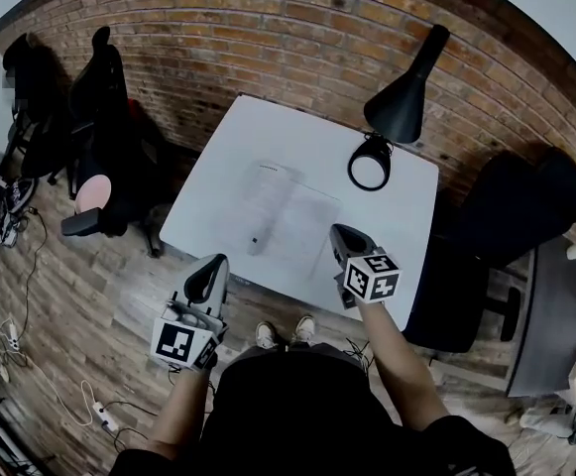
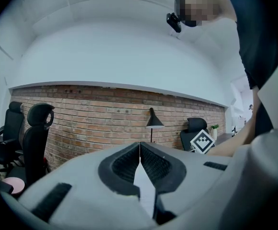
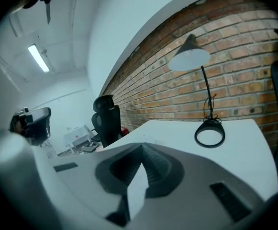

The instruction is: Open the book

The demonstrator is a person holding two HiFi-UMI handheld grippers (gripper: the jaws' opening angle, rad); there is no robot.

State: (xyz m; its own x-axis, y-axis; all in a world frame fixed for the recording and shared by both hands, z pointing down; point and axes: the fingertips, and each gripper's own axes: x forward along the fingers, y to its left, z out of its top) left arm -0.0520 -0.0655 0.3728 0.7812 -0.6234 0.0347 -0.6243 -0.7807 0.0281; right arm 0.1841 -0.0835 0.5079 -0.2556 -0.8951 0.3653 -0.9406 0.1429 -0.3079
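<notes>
Person stands at the near edge of the table (image 1: 218, 167), one tool in each hand.

Left gripper (image 1: 211, 271): jaws closed, ribbed pads meeting at the tip, nothing between them. It is held short of the table's near edge, off the table's left corner.

Right gripper (image 1: 343, 238): jaws also closed and empty. Its tip is over the near part of the table.

Book (image 1: 286, 209): lies flat and open on the table, pale pages up. It is ahead of both grippers and between their lines, and its near right corner is just beside the right gripper's tip. It is well apart from the left gripper. Neither tool touches it.

Lamp (image 1: 404, 92): black shade, ring base (image 1: 370, 168). It stands beyond the right gripper, past the book.

Brick wall (image 1: 297, 28) lies behind the table. One black office chair (image 1: 104, 97) is far left of the left gripper.
</notes>
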